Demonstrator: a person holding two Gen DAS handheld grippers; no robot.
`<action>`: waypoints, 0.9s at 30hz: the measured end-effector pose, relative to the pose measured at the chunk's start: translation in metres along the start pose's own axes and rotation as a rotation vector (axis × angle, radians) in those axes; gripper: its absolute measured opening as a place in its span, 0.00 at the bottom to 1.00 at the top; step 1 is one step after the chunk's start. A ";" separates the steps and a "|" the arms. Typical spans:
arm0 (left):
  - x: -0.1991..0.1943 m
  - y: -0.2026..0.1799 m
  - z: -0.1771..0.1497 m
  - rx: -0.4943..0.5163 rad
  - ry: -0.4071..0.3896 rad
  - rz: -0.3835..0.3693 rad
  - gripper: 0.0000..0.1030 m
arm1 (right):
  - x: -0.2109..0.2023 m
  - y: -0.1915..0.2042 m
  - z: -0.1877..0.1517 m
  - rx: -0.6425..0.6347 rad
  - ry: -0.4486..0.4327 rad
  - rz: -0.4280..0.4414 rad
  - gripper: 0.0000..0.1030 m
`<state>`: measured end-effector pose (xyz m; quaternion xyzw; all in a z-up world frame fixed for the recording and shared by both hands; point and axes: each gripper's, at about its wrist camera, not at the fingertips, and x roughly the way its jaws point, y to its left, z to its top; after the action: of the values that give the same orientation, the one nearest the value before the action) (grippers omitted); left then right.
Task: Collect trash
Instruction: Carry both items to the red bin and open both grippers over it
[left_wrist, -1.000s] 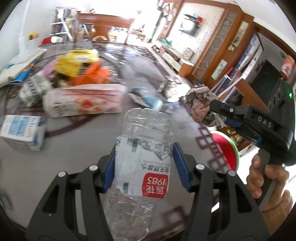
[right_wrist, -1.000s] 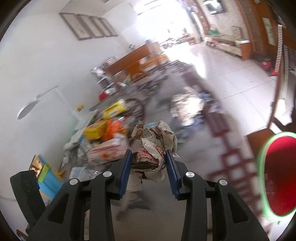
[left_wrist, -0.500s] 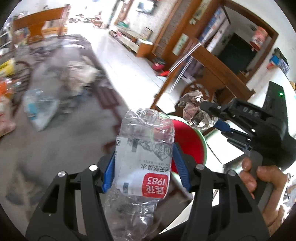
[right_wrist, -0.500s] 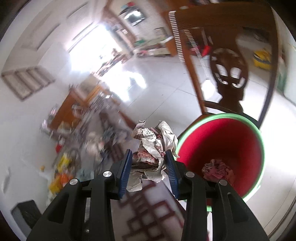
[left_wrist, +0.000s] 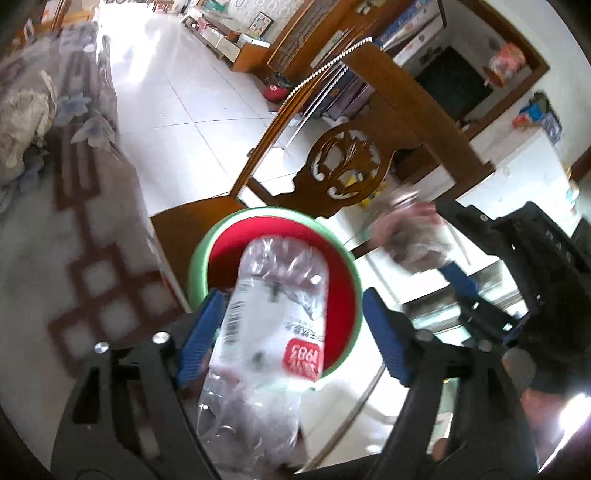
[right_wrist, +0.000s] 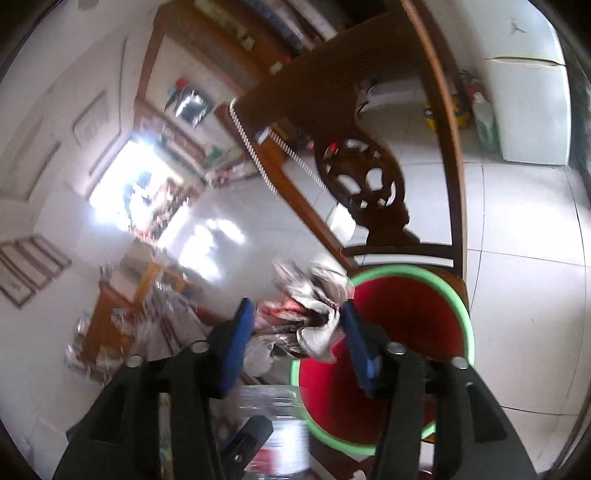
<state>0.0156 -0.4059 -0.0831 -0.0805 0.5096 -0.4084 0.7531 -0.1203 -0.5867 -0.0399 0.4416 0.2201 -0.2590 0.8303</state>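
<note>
A red bucket with a green rim stands on a wooden chair seat; it also shows in the right wrist view. My left gripper is open over the bucket, and the crushed clear plastic bottle with a red label lies loose between its blue pads, touching only the left one. My right gripper stands wider than before around a crumpled paper wad at the bucket's left rim; the wad is blurred. The right gripper and wad also show in the left wrist view.
The carved wooden chair back rises just behind the bucket. The patterned tablecloth edge hangs at the left, with crumpled trash on the table. White tiled floor lies beyond.
Both grippers swung from the table to above the bucket. Both jaws have opened wider; the bottle now sits loose and tilted, and the paper wad is blurred.
</note>
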 end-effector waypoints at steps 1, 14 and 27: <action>0.000 -0.002 0.000 -0.003 -0.003 -0.004 0.77 | -0.002 -0.001 0.002 -0.002 -0.016 -0.005 0.63; -0.102 0.059 -0.030 -0.130 -0.165 0.110 0.83 | 0.015 0.056 -0.026 -0.114 0.075 0.080 0.64; -0.313 0.263 -0.131 -0.734 -0.424 0.496 0.88 | 0.034 0.143 -0.104 -0.344 0.256 0.164 0.67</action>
<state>0.0006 0.0223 -0.0661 -0.2982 0.4591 0.0154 0.8367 -0.0190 -0.4380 -0.0249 0.3390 0.3279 -0.0914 0.8771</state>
